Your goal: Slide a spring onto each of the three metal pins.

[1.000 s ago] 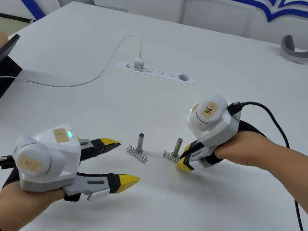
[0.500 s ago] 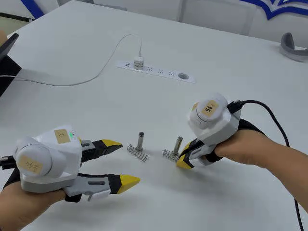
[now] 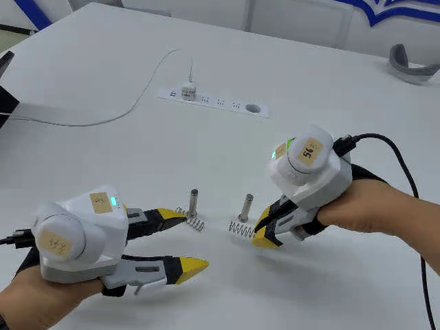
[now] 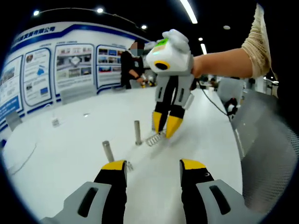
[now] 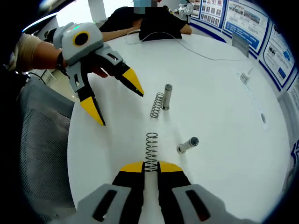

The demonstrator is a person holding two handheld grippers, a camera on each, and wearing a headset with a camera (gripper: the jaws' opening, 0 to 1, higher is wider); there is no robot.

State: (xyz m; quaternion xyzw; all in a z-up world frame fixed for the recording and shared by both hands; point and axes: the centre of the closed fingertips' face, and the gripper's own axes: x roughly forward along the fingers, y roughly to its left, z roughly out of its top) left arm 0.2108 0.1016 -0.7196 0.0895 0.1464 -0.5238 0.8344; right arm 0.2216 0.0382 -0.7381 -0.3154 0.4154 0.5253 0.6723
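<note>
White table [image 3: 330,89], power strip [image 3: 213,102] far back; right tongs [image 5: 150,167] clenched on spring [image 5: 151,149]; left tongs [image 3: 187,239] released.

Slid the left gripper [image 3: 193,238] toward the middle of the frame, its top tip now almost touching the small spring [image 3: 192,221] by the left pin [image 3: 193,200]. Drew the right gripper [image 3: 265,237] a little to the lower right, away from the right pin [image 3: 245,206], with the other spring [image 3: 240,228] pinched by its end.
</note>
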